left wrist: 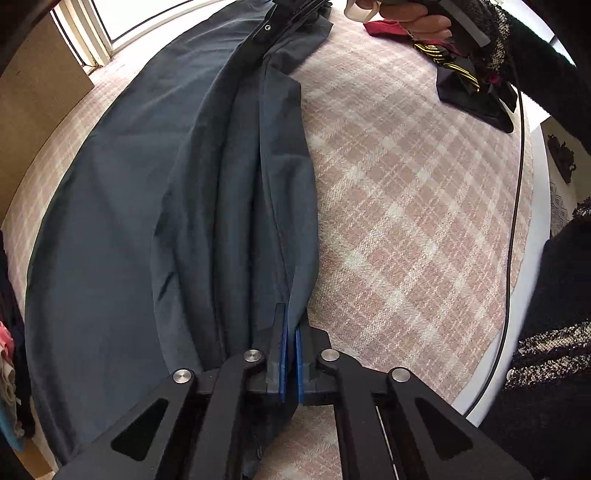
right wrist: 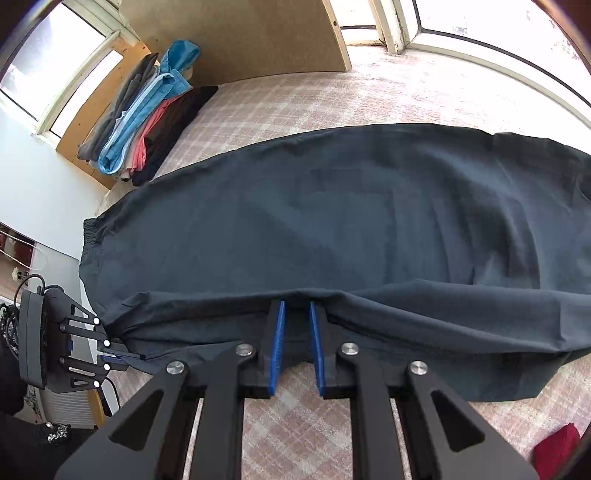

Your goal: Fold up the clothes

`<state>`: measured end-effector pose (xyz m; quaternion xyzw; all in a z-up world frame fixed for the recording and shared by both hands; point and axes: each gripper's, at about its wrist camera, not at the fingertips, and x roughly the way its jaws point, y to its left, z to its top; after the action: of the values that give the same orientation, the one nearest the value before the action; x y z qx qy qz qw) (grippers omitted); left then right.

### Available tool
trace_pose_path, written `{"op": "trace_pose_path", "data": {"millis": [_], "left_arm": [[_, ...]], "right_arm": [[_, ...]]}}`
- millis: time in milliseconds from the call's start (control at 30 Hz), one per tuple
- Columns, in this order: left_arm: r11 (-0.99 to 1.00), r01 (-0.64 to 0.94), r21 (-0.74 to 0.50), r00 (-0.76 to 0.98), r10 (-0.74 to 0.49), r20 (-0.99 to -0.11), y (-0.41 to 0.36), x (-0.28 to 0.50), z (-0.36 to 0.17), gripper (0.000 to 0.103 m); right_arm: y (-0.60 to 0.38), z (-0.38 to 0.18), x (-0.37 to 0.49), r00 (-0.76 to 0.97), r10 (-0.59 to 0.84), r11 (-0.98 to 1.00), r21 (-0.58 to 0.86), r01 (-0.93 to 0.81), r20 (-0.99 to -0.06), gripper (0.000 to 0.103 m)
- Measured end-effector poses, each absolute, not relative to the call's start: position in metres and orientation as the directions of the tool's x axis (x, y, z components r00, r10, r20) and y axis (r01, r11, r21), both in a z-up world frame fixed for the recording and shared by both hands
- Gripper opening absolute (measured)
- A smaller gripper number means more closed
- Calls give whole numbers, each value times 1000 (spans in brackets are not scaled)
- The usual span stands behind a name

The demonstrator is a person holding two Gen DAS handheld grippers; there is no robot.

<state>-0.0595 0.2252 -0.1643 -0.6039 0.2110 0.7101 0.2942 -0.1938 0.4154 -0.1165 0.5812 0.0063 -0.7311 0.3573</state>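
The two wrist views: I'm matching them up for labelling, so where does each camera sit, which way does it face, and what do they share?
Left wrist: on the left gripper, looking steeply down along the garment on the plaid cover; a hand and dark sleeve show.
Right wrist: on the right gripper, facing across the garment to the clothes stack and windows; the left gripper shows at left.
Shared: garment, cover.

Both wrist views look steeply down, close over the dark garment (left wrist: 147, 206), probably from opposite ends.
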Motion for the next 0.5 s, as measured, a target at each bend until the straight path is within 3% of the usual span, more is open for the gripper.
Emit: {"op": "trace_pose_path", "data": {"millis": [267, 433, 500], "left_arm": [[-713, -667, -216, 2, 288, -958, 219, -26, -151, 1], [-752, -632, -187, -35, 268, -963, 209, -17, -145, 1], [-776, -608, -166, -77, 266, -961, 203, -17, -138, 13]], "right_arm": [[413, -131, -170, -23, -437, -740, 345, 578, -899, 21], [415, -121, -156, -58, -378, -727, 257, 637, -924, 21], [413, -120, -155, -62, -396, -728, 272, 630, -916, 21]]}}
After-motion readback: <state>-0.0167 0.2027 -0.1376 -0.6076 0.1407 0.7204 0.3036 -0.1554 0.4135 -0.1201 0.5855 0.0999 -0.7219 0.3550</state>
